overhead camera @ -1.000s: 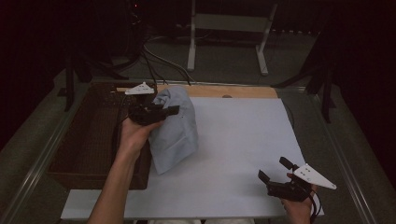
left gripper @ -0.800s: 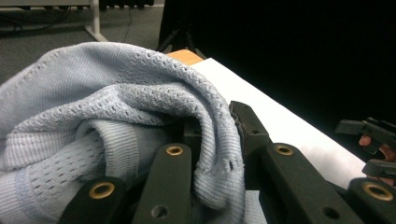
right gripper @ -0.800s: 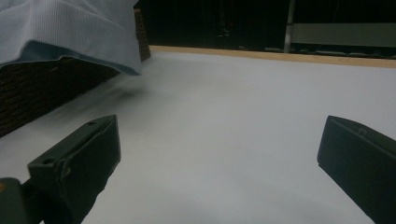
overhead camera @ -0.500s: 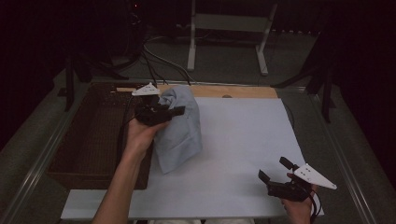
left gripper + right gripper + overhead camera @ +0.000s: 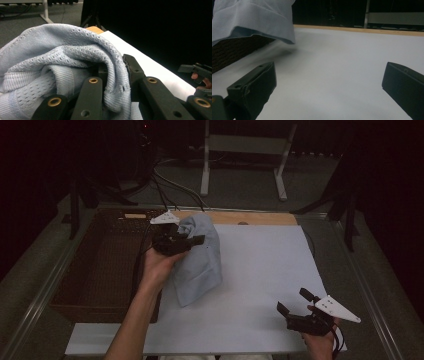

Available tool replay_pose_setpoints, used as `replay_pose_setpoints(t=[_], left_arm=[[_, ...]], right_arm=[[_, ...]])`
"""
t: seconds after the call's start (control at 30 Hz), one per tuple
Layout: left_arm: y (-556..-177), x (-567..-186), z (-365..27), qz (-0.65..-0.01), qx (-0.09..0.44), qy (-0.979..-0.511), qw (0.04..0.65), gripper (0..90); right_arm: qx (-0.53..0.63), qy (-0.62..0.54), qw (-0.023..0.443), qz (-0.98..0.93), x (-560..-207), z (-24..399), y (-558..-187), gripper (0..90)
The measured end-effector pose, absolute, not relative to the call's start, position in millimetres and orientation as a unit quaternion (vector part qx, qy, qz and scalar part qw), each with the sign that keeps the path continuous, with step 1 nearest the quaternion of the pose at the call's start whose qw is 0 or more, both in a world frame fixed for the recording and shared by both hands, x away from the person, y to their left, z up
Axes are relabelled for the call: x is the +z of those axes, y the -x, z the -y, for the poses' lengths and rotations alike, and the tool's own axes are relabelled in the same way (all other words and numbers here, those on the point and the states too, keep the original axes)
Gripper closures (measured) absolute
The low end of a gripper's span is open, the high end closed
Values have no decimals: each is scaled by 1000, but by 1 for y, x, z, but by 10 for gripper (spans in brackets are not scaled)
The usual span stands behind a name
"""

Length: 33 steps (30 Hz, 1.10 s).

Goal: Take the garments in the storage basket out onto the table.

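Note:
A pale blue knit garment (image 5: 200, 257) hangs above the left part of the white table sheet (image 5: 260, 270), with my left gripper (image 5: 192, 240) shut on its upper folds. In the left gripper view the cloth (image 5: 57, 65) bunches between and over the black jaws, and the left gripper (image 5: 113, 71) pinches a fold. The cloth's lower end (image 5: 257, 20) dangles clear of the sheet in the right gripper view. My right gripper (image 5: 292, 302) rests at the near right corner of the sheet, jaws spread wide, nothing between them (image 5: 329, 80).
A dark brown wicker basket (image 5: 95, 270) sits left of the sheet, under my left forearm. A wooden strip (image 5: 250, 217) runs along the sheet's far edge. Cables and a white metal stand (image 5: 245, 155) lie on the floor beyond.
My left gripper has carried the garment a little up and toward the far side, so the cloth hangs more freely. The right gripper has stayed in place.

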<state>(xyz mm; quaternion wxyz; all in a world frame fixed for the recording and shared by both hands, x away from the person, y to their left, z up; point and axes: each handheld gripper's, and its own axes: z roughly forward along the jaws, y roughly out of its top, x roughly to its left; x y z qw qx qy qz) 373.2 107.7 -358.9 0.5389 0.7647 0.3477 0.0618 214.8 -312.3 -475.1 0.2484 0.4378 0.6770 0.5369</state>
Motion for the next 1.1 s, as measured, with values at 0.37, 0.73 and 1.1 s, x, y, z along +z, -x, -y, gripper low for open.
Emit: replay_pose_setpoints(t=[0.37, 0.73, 1.1], left_arm=[[-374, -365, -100, -347, 61, -765, 540, 800], [-375, -372, -89, -344, 58, -766, 541, 800], [-375, -379, -80, -341, 56, -770, 536, 799]], right_arm=[[538, -437, 248, -677, -475, 312, -215, 0], [537, -437, 246, -678, -475, 312, -216, 0], [538, -436, 247, -677, -475, 312, -215, 0]])
